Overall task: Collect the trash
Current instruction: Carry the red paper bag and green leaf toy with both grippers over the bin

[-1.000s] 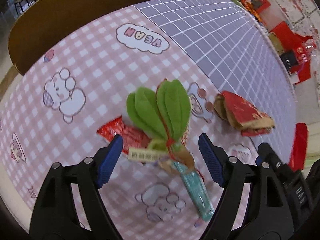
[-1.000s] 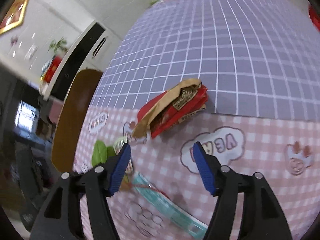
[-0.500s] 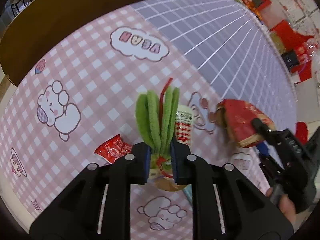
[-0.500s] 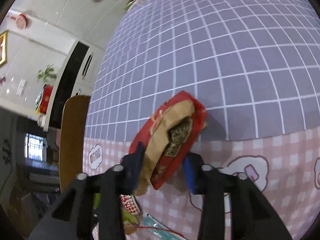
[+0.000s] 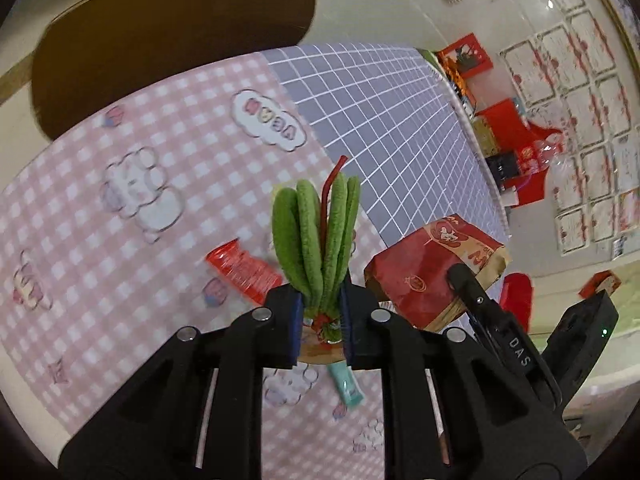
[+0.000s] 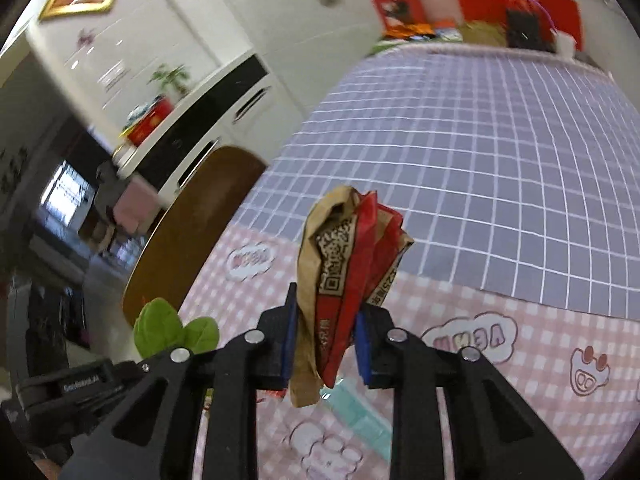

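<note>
Both of my jaws are clamped on trash. My left gripper (image 5: 320, 326) pinches the tied base of a bunch of green felt leaves (image 5: 316, 236), blue pads pressed against its sides. The bunch's long axis runs straight out along my fingers, tips pointing away from me, with a red string (image 5: 328, 196) rising between the leaves. It hangs above the pink checked tablecloth (image 5: 120, 208).

My right gripper (image 6: 326, 338) is closed on a crumpled red and brown paper bag (image 6: 348, 264). The bag stands roughly upright between the pads, its long axis running up and away from me, a loose end drooping below them. A QR code is printed on the brown face; the characters on the red strip are too small for me to read.

On the cloth lie a red foil wrapper (image 5: 244, 268) and a teal packet (image 5: 346, 386). A cloud print there reads "VEAN", upside down in the left view. The body of my right tool is marked "DAS".
</note>
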A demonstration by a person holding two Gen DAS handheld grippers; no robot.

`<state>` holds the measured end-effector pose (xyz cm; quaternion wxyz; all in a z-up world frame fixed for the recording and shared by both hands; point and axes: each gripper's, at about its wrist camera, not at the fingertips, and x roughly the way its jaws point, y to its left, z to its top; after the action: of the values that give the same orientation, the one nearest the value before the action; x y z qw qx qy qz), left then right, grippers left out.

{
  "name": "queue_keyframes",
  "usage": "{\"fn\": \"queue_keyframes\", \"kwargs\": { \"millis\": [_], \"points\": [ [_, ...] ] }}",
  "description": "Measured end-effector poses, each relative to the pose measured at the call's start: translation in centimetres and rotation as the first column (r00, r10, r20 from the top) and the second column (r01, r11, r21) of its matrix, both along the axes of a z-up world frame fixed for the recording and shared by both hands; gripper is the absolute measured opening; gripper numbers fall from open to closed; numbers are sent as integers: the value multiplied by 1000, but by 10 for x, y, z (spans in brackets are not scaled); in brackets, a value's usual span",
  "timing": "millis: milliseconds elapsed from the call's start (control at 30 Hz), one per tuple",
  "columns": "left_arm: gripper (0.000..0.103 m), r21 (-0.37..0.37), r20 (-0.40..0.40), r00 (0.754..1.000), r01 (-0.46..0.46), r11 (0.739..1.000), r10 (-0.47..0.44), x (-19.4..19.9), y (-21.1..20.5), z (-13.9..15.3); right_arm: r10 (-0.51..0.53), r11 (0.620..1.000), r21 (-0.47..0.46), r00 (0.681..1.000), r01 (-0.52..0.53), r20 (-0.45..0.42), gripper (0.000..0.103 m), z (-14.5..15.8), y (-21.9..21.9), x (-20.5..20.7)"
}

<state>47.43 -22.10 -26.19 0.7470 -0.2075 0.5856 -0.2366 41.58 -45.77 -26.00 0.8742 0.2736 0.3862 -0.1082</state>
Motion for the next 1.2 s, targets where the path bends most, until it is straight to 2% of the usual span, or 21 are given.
{"fn": "queue_keyframes", "kwargs": {
  "millis": [167,300,367,500,633,733,833,900,967,1067,1200],
  "points": [
    [15,-37,34,998,-44,998,45,-22,61,20,100,995,-18,995,-99,7,24,16,57,-6],
    [15,-28,52,993,-107,994,108,-36,128,31,201,980,1,980,-201,12,24,24,123,-4],
    [15,-24,52,987,-150,988,151,-43,166,33,273,962,8,962,-273,15,24,27,167,0],
    [15,4,45,970,-240,971,239,-61,245,32,406,913,49,914,-406,11,24,25,258,7],
    [15,60,37,944,-330,942,329,-81,323,25,530,846,79,848,-527,-18,24,13,354,11],
    [15,117,16,918,-396,911,396,-99,385,11,595,801,137,801,-583,-68,24,-10,417,13],
    [15,149,-27,889,-449,881,457,-116,439,-9,647,762,151,751,-630,-132,24,-34,472,13],
    [15,168,-49,868,-480,861,494,-128,468,-21,675,737,186,716,-649,-179,24,-54,507,11],
    [15,176,-85,846,-506,844,526,-141,496,-36,695,718,180,685,-672,-218,24,-67,533,9],
    [15,195,-121,821,-532,824,558,-154,524,-54,724,685,180,633,-705,-274,24,-86,579,3],
    [15,201,-160,791,-559,804,590,-168,553,-73,747,648,164,581,-743,-323,24,-104,622,-5]
  ]
}}
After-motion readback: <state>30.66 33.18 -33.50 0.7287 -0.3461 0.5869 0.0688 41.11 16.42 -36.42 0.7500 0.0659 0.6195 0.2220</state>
